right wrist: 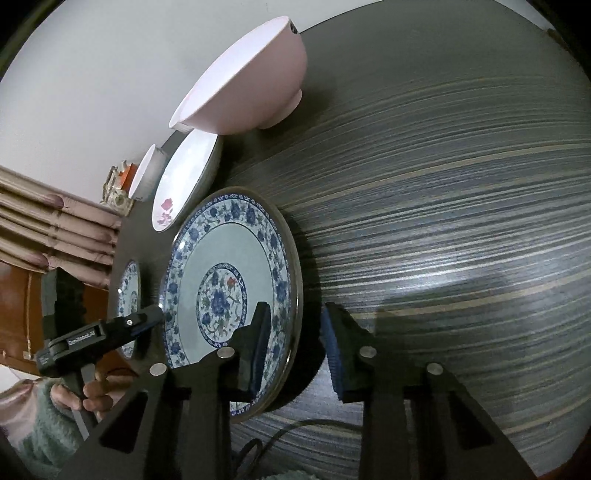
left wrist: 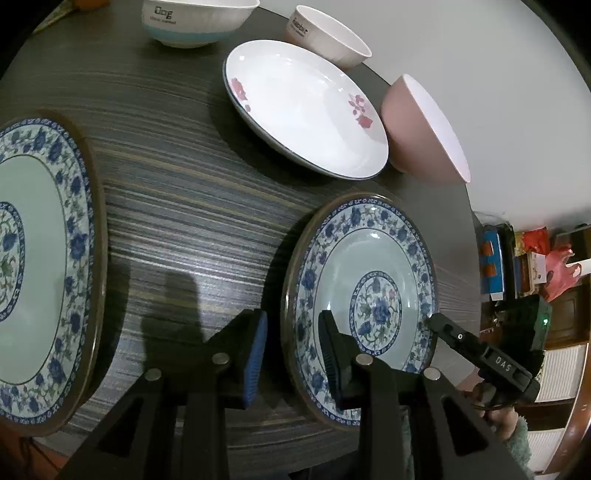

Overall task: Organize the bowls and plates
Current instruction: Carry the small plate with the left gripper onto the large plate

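Observation:
A small blue-and-white floral plate (left wrist: 364, 302) (right wrist: 229, 291) lies on the dark striped table (left wrist: 184, 206). My left gripper (left wrist: 291, 354) is open and straddles its near rim, one finger over the plate and one outside. My right gripper (right wrist: 295, 350) is open and straddles the opposite rim in the same way. A larger blue floral plate (left wrist: 40, 266) lies at the left. A white plate with pink flowers (left wrist: 303, 107), a pink bowl (left wrist: 424, 133) (right wrist: 247, 77), a "Dog" bowl (left wrist: 192, 22) and a white cup-shaped bowl (left wrist: 325, 37) stand farther back.
The table's round edge runs close behind the pink bowl and right of the small plate. Beyond it, the left wrist view shows shelves with bags and boxes (left wrist: 532, 258). The right wrist view shows curtains (right wrist: 55, 229) and a cable (right wrist: 280, 432) on the table.

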Action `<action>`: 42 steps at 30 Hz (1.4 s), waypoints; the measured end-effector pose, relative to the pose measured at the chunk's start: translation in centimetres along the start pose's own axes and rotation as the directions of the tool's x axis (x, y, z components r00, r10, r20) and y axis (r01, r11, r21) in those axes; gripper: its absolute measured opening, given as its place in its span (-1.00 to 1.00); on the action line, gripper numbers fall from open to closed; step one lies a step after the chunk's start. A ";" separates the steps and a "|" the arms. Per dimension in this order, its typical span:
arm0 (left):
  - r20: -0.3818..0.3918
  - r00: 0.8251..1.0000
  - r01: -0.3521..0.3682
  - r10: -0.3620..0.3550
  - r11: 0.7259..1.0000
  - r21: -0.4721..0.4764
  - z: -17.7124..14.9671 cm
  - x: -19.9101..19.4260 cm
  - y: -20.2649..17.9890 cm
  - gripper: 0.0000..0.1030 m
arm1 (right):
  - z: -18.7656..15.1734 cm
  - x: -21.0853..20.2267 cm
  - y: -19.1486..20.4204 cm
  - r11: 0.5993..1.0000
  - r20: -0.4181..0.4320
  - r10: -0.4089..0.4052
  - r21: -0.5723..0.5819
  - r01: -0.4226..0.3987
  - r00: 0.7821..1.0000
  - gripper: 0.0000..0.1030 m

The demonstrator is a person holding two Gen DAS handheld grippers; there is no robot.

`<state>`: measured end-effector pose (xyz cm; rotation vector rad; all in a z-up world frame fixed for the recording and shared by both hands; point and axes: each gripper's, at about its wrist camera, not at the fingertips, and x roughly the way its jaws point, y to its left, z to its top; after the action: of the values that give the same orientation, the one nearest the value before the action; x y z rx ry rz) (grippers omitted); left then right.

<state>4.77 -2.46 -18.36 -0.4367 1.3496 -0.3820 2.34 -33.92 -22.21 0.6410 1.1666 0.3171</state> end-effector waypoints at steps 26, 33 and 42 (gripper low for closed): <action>0.022 0.999 -0.030 0.029 0.998 0.050 0.4 -0.6 -0.8 -0.64 | 0.1 0.6 0.7 0.999 -0.015 0.023 -0.023 -0.023 1.000 -0.75; 0.038 0.999 -0.025 0.023 0.999 0.041 0.2 -1.8 0.0 -0.64 | -0.4 0.1 1.7 0.999 -0.010 0.029 -0.040 -0.029 1.000 -0.75; 0.081 0.996 -0.032 0.030 0.999 0.031 0.3 -4.2 1.2 -0.64 | -1.0 0.1 3.7 0.997 -0.010 0.035 -0.068 -0.036 0.999 -0.74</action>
<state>4.32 0.74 -15.39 -0.3994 1.2689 -0.3567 1.85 -30.65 -20.24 0.6017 1.1486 0.3883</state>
